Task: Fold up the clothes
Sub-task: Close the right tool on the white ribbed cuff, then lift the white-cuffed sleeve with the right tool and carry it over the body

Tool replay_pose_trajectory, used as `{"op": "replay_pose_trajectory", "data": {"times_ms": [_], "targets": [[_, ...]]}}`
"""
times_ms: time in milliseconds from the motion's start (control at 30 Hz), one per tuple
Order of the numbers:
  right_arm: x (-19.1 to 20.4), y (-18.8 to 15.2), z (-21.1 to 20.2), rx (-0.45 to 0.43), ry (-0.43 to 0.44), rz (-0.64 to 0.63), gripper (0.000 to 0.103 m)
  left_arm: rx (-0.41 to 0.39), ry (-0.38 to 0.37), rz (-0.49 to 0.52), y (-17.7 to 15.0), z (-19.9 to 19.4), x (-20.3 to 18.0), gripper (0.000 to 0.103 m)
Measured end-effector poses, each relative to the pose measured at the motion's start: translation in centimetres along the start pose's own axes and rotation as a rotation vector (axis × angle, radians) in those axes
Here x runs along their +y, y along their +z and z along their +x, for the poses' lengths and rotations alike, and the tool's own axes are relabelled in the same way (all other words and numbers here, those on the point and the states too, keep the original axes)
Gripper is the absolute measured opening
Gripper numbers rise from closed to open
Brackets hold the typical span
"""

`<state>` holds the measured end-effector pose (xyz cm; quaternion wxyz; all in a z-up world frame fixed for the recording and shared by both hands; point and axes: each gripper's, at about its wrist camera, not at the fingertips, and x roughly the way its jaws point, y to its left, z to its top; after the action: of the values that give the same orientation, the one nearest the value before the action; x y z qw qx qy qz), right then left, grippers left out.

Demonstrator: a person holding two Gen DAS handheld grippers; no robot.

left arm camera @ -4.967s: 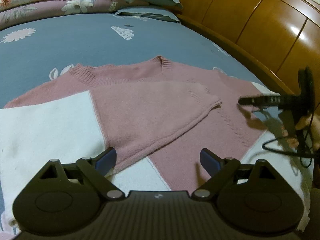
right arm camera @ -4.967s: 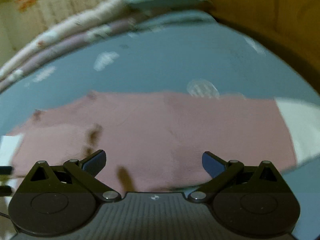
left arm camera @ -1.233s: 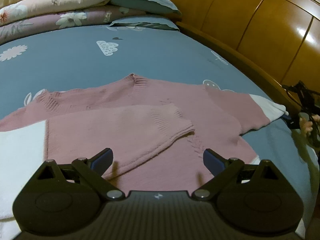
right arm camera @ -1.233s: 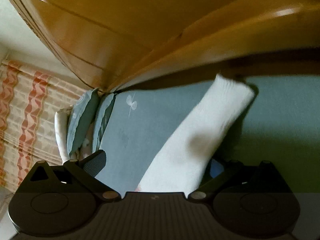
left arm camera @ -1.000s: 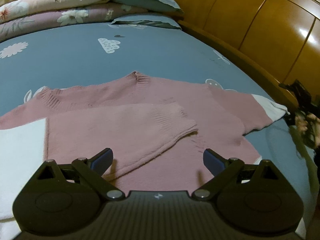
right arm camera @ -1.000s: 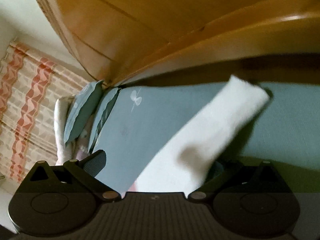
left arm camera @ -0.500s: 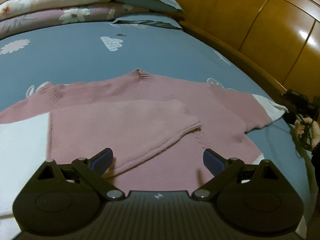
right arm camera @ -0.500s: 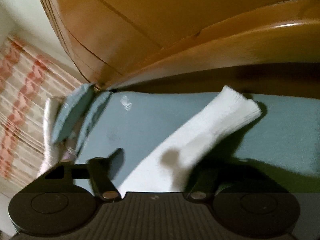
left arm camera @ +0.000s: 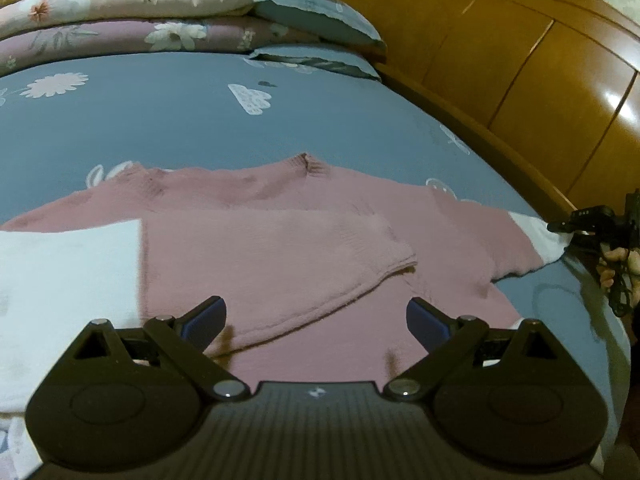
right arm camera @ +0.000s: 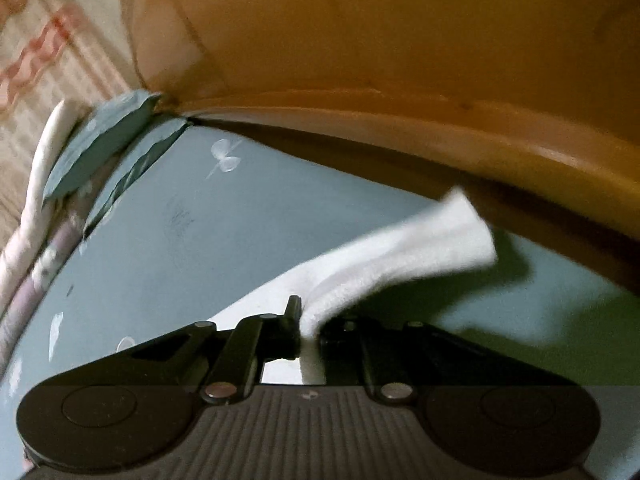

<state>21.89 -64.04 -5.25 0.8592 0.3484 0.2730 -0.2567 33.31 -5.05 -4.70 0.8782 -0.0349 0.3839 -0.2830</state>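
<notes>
— Sweater, pink knit with white cuffs (left arm camera: pixel 280 248): where does it lie?
— Flat on the blue printed bedsheet (left arm camera: pixel 168 120) ahead of the wide-open, empty left gripper (left arm camera: pixel 316 316), long axis crosswise, neckline pointing away.
— And the right gripper (right arm camera: pixel 310 334)?
— Clamped on the white cuff (right arm camera: pixel 400 256), close beside the wooden bed frame (right arm camera: pixel 400 128); bare sheet beyond.

One pink-and-white sweater (left arm camera: pixel 304 240) lies on one blue bedsheet (left arm camera: pixel 168 120). Two pillows (left arm camera: pixel 316 12) sit at twelve o'clock beside two folded quilts (left arm camera: pixel 120 20). Two grippers show, the left gripper (left arm camera: pixel 316 316) and the right gripper (right arm camera: pixel 310 332).
</notes>
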Motion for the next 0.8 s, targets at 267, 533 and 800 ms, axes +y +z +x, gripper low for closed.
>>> {"op": "replay_pose_trajectory", "data": {"times_ms": [267, 533, 800], "targets": [[6.1, 0.1, -2.4, -0.003, 0.039, -0.092, 0.009, -0.024, -0.012, -0.036, 0.1, -3.0, 2.8, 0.096], [11.8, -2.1, -4.5, 0.020, 0.105, -0.145, 0.009, -0.002, -0.020, -0.045, -0.7, -5.2, 5.1, 0.096], [18.3, -5.4, -5.0, 0.073, 0.192, -0.236, 0.009, 0.050, -0.057, -0.008, -2.1, -6.4, 5.6, 0.096]]}}
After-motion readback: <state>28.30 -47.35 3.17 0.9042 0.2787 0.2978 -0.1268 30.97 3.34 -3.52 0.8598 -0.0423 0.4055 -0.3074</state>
